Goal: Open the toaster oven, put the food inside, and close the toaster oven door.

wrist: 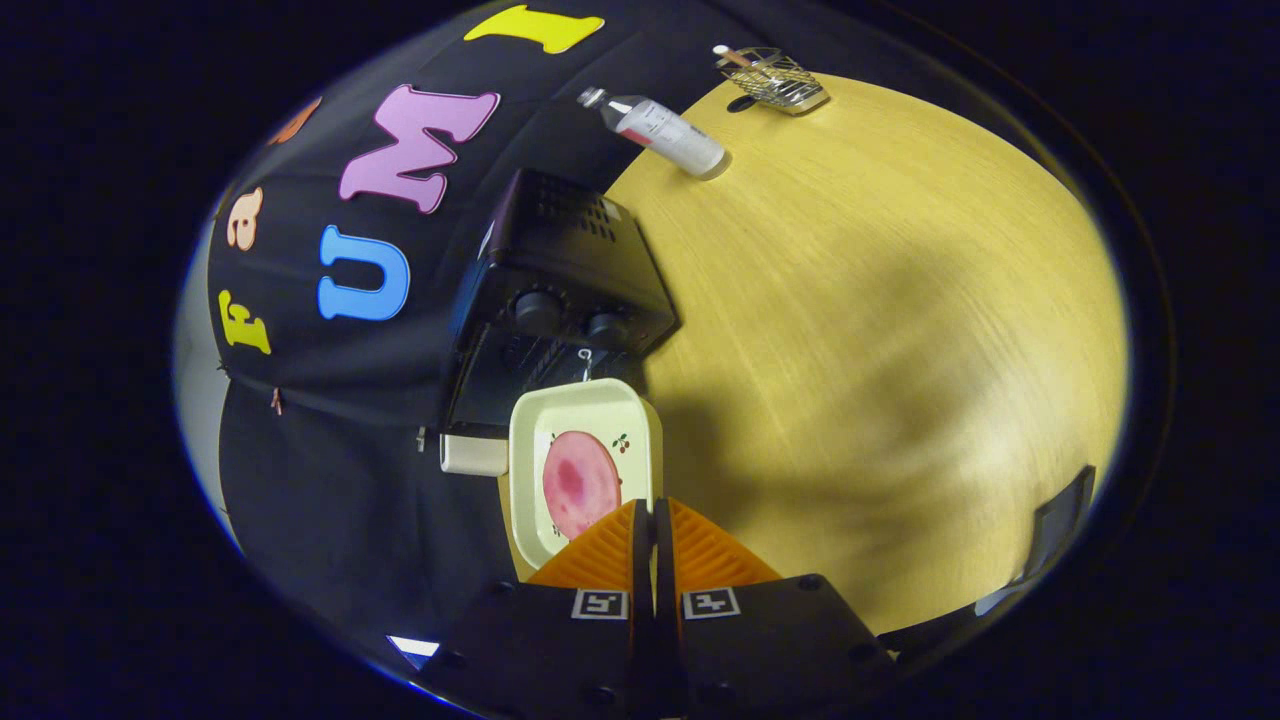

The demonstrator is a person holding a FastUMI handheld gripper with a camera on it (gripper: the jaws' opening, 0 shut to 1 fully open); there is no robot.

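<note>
Cream tray (pixel 585 420) with a round pink food slice (pixel 580 482), held just ahead of the tool (pixel 652 515).
The tray's rim is clamped between the nearly closed fingers; the black toaster oven (pixel 560 300) stands beyond on the desk (pixel 880 330).

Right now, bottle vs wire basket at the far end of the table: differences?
The bottle is solid, clear plastic with a label; the wire basket is open metal mesh. The bottle stands nearer the toaster oven; the wire basket sits farther along. The wire basket holds a small item; the bottle is capped. Both rest on the table, far beyond the gripper, whose fingers are closed together.
</note>
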